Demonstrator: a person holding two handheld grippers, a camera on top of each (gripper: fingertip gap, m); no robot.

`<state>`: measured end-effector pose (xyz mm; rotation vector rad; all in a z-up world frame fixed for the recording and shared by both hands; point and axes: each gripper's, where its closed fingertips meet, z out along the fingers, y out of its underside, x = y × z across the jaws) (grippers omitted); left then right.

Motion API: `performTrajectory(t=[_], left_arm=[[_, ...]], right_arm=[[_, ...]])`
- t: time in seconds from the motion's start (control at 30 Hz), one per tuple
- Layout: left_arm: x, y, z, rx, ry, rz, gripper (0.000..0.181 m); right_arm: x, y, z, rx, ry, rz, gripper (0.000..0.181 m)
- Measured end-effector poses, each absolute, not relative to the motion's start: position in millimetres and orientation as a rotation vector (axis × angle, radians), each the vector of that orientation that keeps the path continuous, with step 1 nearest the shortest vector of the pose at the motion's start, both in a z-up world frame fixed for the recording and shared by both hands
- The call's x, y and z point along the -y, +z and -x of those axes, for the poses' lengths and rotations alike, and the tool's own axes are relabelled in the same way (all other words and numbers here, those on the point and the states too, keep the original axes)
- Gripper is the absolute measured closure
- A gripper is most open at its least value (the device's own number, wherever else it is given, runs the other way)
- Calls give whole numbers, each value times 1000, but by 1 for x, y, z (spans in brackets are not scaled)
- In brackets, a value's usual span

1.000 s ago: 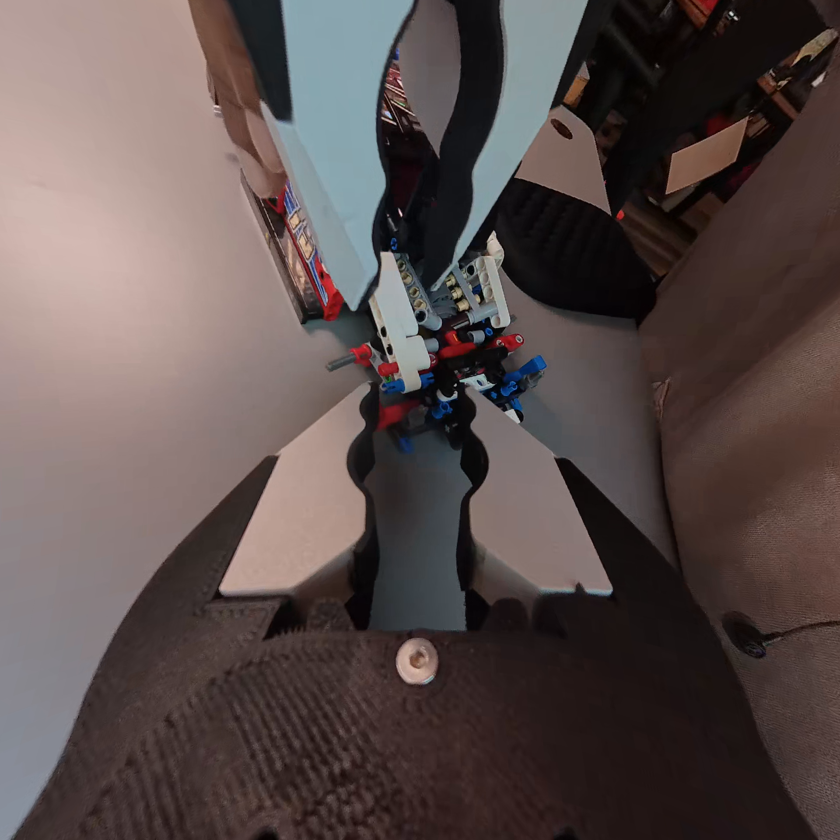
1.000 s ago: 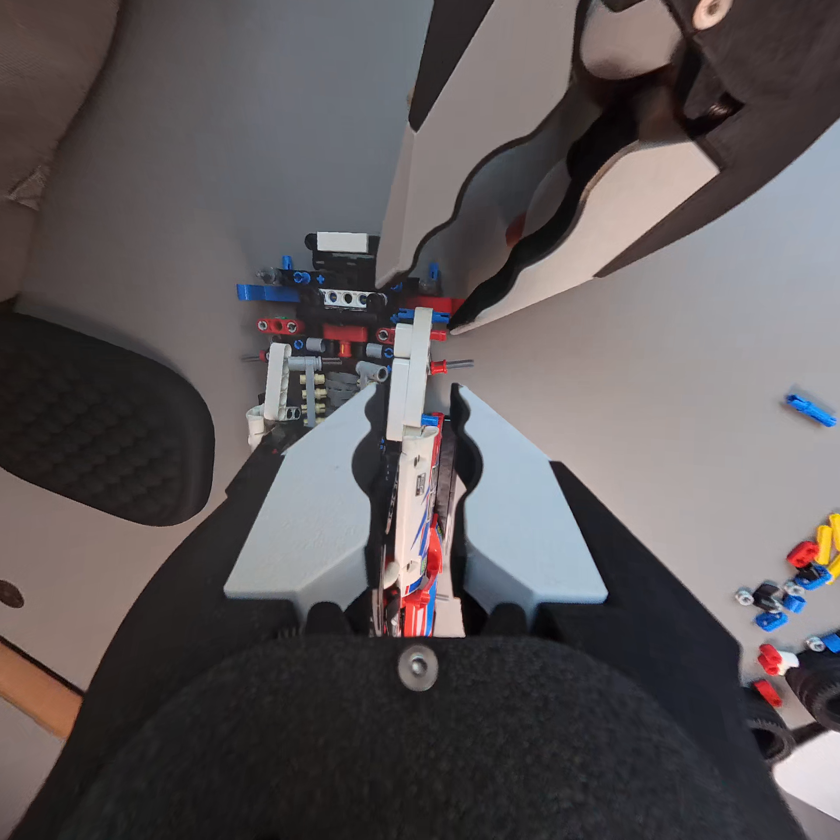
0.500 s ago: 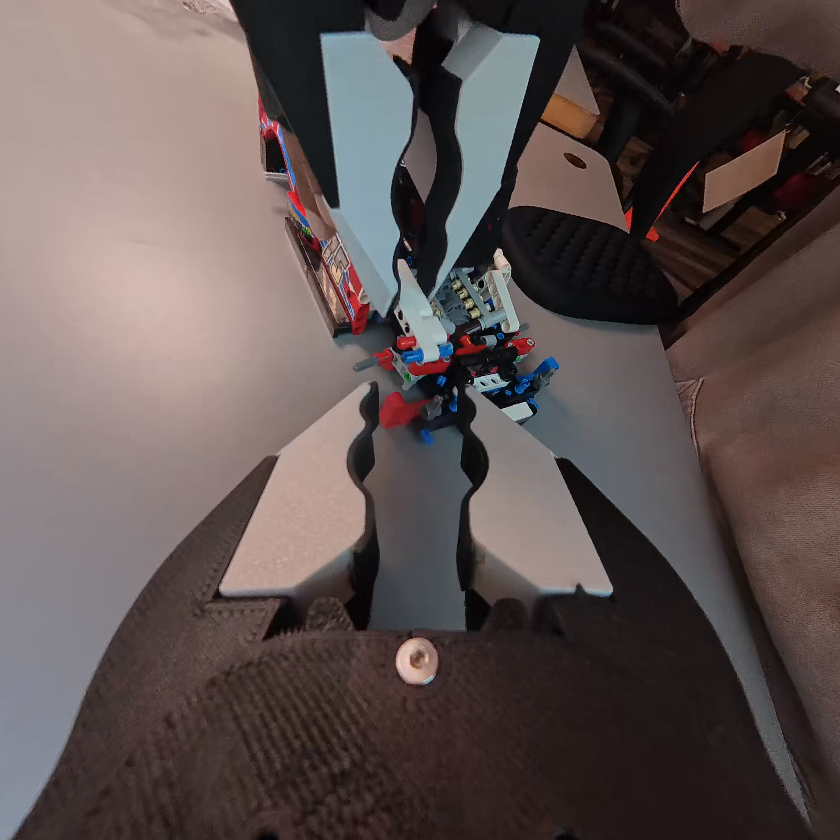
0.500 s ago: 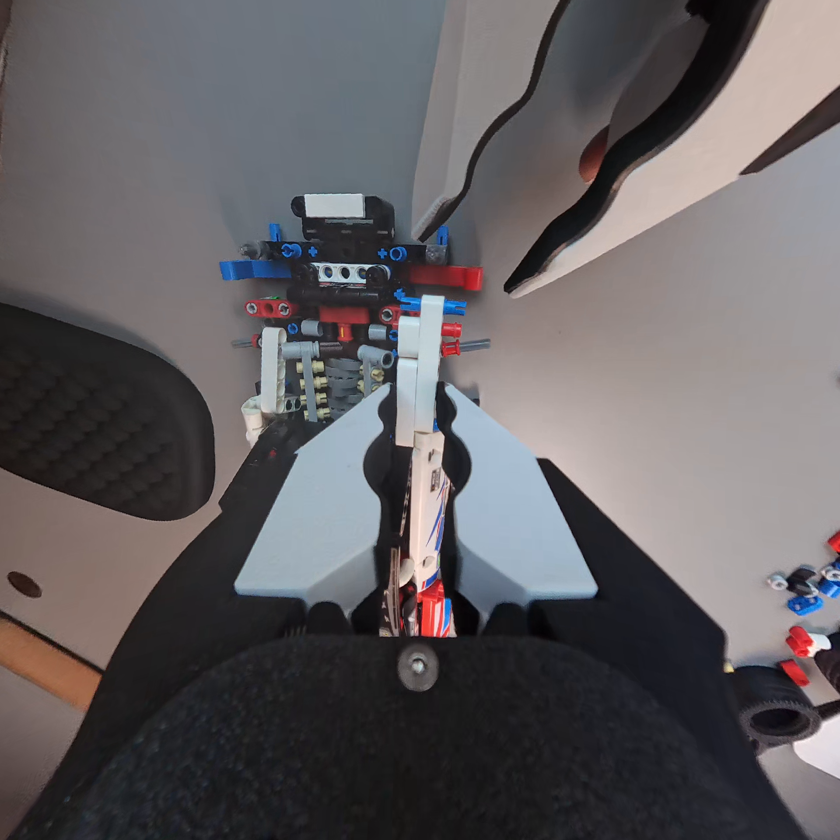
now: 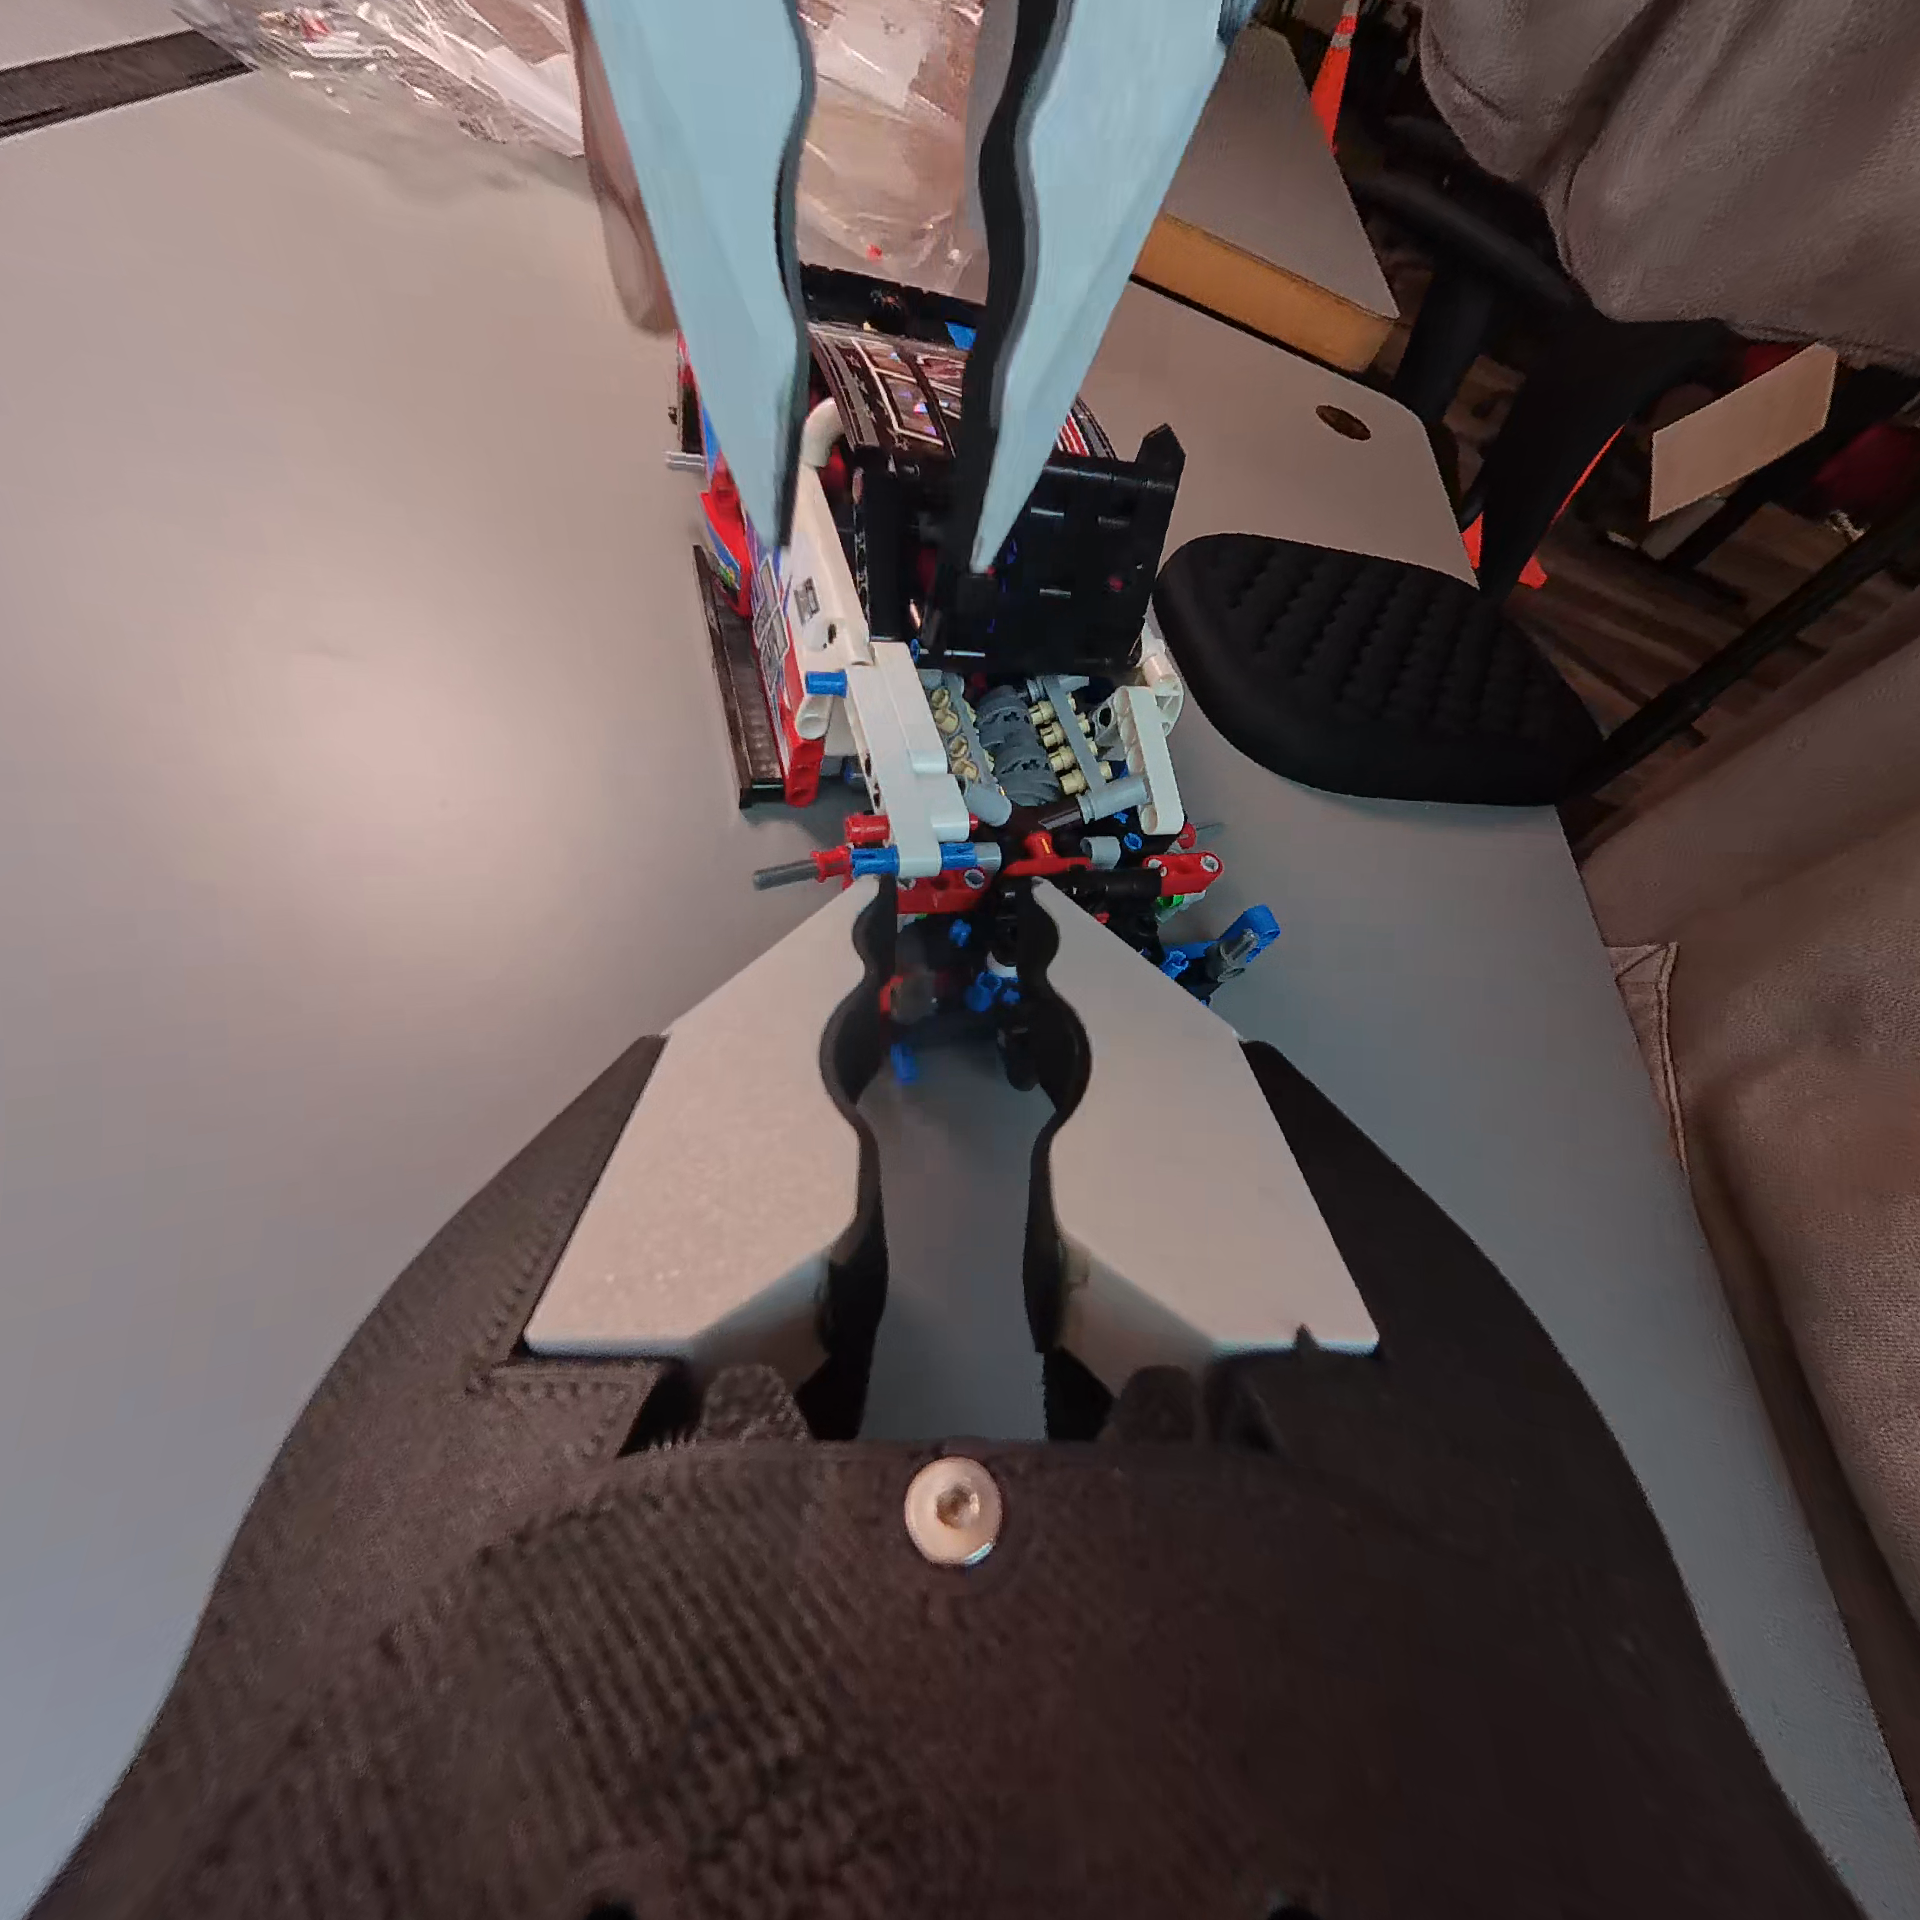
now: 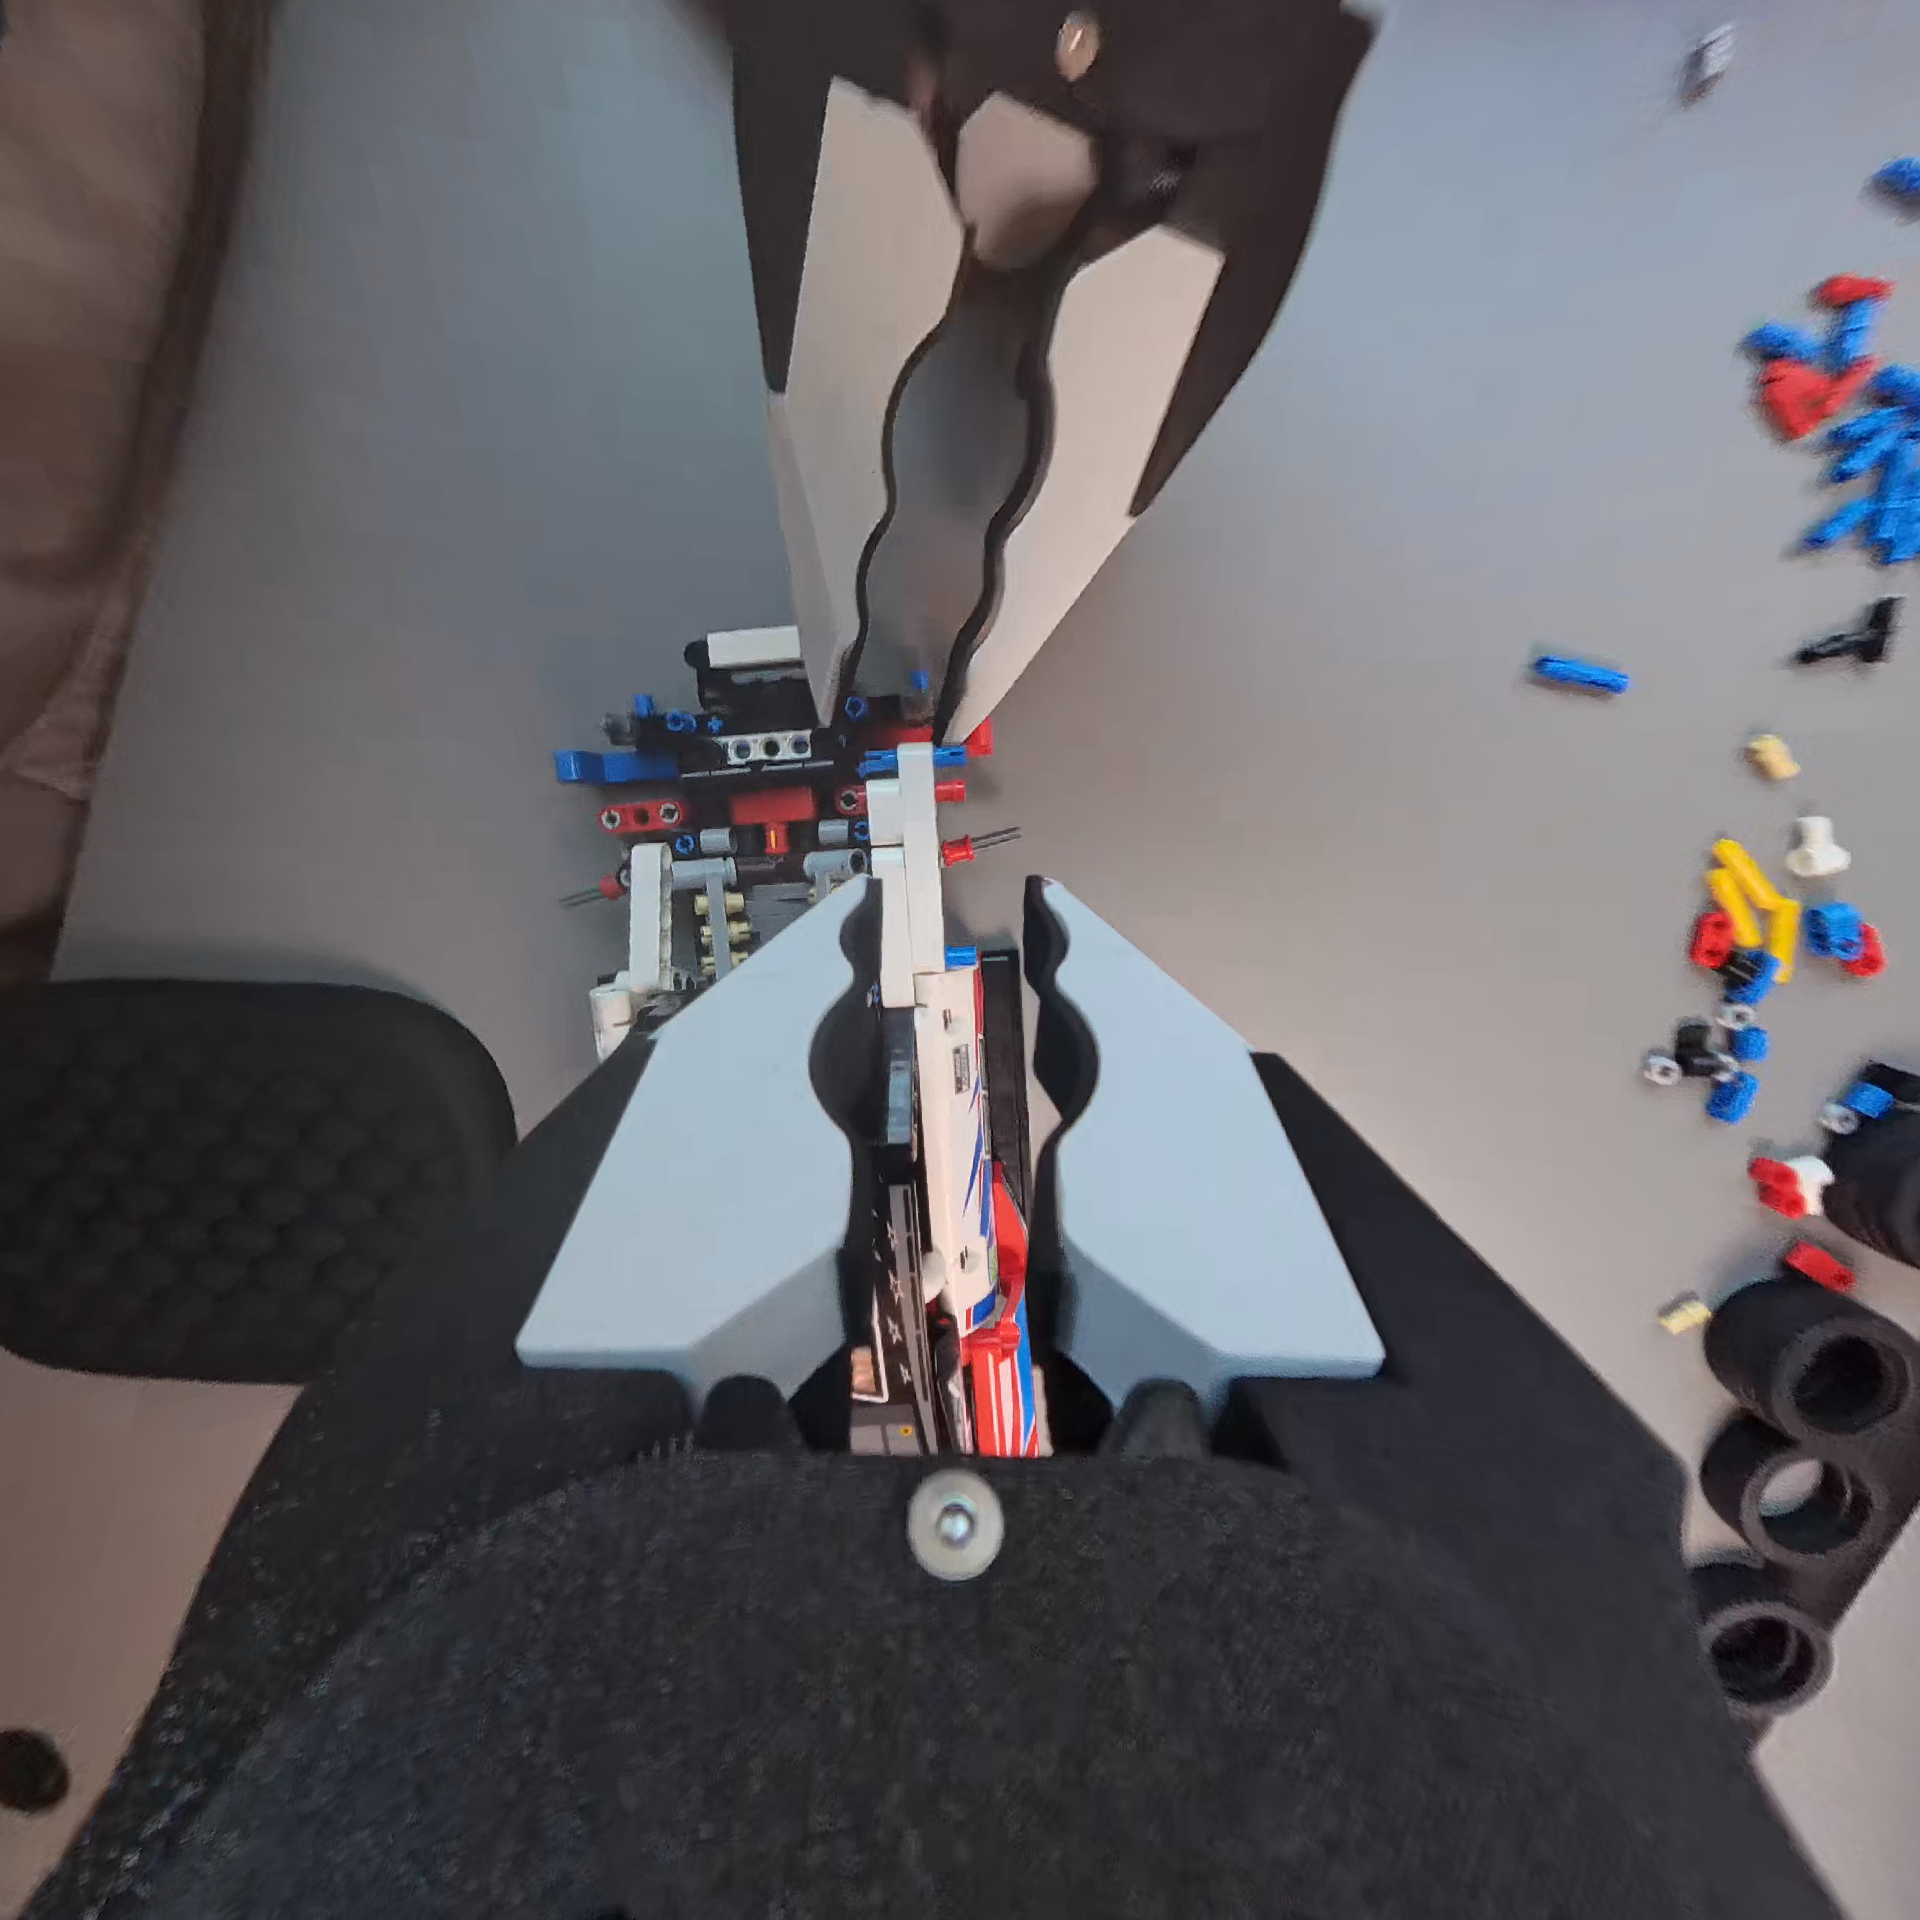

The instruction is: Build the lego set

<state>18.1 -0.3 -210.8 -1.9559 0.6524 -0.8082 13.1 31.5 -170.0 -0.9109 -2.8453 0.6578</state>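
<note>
A part-built Lego truck (image 5: 1023, 748) lies on the grey table (image 5: 312, 727), with a white, red and blue side wall, a grey engine block and a black cab. It also shows in the right wrist view (image 6: 748, 790). My left gripper (image 5: 951, 899) is open and empty, and its tips flank the model's red and blue front end. It shows from above in the right wrist view (image 6: 899, 717). My right gripper (image 6: 951, 883) is closed around the white side wall (image 6: 951, 1091), which fills the gap between the pads. Its fingers (image 5: 727, 312) come down over the cab.
Loose red, blue and yellow pieces (image 6: 1766, 935) and a blue pile (image 6: 1860, 436) lie to the right. Black tyres (image 6: 1808, 1455) stand at the right edge. A black chair seat (image 5: 1351, 675) sits beyond the table edge. Plastic bags (image 5: 468, 62) lie at the back. The gap from one gripper's tips to the other's is roughly 6 centimeters.
My left gripper has moved up to the model, so its tips now flank the front end. My right gripper has shifted back along the side wall, its fingers wider apart than half a second ago.
</note>
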Motion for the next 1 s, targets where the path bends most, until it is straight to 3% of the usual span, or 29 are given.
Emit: performTrajectory(t=[0.13, 0.27, 0.57, 0.77, 1.0], left_arm=[[0, -211, -19, -641, -829, 1951, 160], [4, -207, -15, -632, -829, 1926, 157], [0, -210, 1, -584, -748, 1946, 138], [-6, -214, -6, -621, -684, 1966, 136], [-11, -211, 21, -567, -568, 1952, 140]], right_arm=[[-55, -128, -19, 2519, 820, 1051, 155], [-85, -121, -60, 2196, 778, 1183, 142], [-131, -191, -169, 1832, 674, 1518, 90], [-125, -207, -148, 1921, 665, 1487, 103], [-129, -207, -110, 1857, 703, 1514, 105]])
